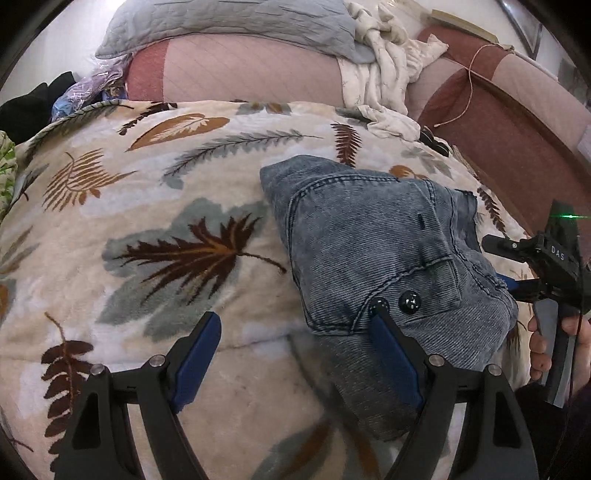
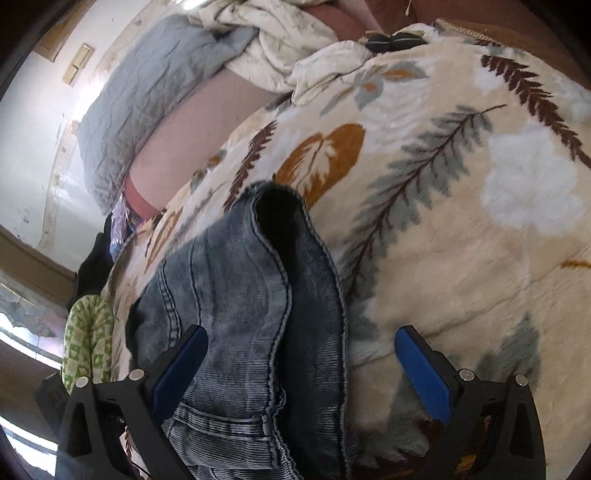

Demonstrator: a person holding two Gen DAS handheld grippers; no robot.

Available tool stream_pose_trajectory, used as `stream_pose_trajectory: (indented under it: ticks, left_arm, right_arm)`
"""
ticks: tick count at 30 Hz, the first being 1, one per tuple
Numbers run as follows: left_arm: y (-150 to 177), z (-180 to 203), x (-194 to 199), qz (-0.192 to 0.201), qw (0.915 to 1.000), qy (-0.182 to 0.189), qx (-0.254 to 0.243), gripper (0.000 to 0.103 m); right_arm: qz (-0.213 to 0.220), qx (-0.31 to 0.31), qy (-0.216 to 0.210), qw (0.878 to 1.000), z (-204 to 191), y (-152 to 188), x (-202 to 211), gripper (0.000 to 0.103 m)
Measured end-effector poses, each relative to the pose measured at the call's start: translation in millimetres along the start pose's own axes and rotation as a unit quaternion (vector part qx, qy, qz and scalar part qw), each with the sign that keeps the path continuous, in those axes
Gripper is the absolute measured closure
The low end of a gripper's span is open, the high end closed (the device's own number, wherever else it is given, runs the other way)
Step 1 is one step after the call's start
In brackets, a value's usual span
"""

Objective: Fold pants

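A folded bundle of blue-grey denim pants point(image 1: 388, 251) lies on a leaf-print blanket point(image 1: 166, 206). My left gripper point(image 1: 295, 325) is open and points down at the blanket. Its right finger point(image 1: 388, 343) overlaps the bundle's near left edge, and its left finger hangs over bare blanket. In the right wrist view the pants point(image 2: 251, 295) run lengthwise between the wide-apart fingers of my right gripper point(image 2: 301, 343). The right pad point(image 2: 424, 365) is clear of the denim. From the left wrist view, the right gripper point(image 1: 517, 258) sits at the bundle's right edge, held by a hand point(image 1: 546, 347).
A grey pillow point(image 1: 229, 22) and a crumpled cream sheet point(image 1: 384, 74) lie at the head of the bed on a pink mattress cover point(image 1: 251, 74). Dark clothes point(image 1: 29, 103) and a green patterned cloth point(image 2: 88, 339) are heaped at the blanket's edge. A reddish surface point(image 1: 498, 122) runs along the right.
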State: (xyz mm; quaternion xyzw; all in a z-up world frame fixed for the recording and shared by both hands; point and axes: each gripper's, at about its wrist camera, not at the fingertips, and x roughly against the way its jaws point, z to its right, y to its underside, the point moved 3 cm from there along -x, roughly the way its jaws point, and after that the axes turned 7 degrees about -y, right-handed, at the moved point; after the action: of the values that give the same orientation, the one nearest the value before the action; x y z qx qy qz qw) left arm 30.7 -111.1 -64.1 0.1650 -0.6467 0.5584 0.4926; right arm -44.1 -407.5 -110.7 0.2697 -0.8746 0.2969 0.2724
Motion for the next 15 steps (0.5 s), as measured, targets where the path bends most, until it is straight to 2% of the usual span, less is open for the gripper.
stream_pose_trajectory:
  ticks: [3,10,12,15]
  left_arm:
    - [0.5,2.7,0.0,-0.002,1.0000,0.008,-0.002,0.019]
    - [2.1,12.9,3.8,-0.004,0.9991,0.038,-0.017,0.019]
    - [0.3,15.1,-0.6,-0.005,0.9993,0.032,-0.019,0.019]
    - [-5.1,15.2,-10.6,-0.017,0.9987,0.047,-0.004,0.019]
  right_arm:
    - [-0.009,0.002,-0.010,1.000,-1.9,2.4,-3.9,0.000]
    - [-0.056,-0.008,-0.089,0.994,-14.2,12.8,-17.9,0.000]
    - [-0.063,0.000,-0.090,0.994,-17.5,15.4,-21.0,0.000]
    - [-0.062,-0.004,-0.095,0.994,-19.4,16.3,-23.7,0.000]
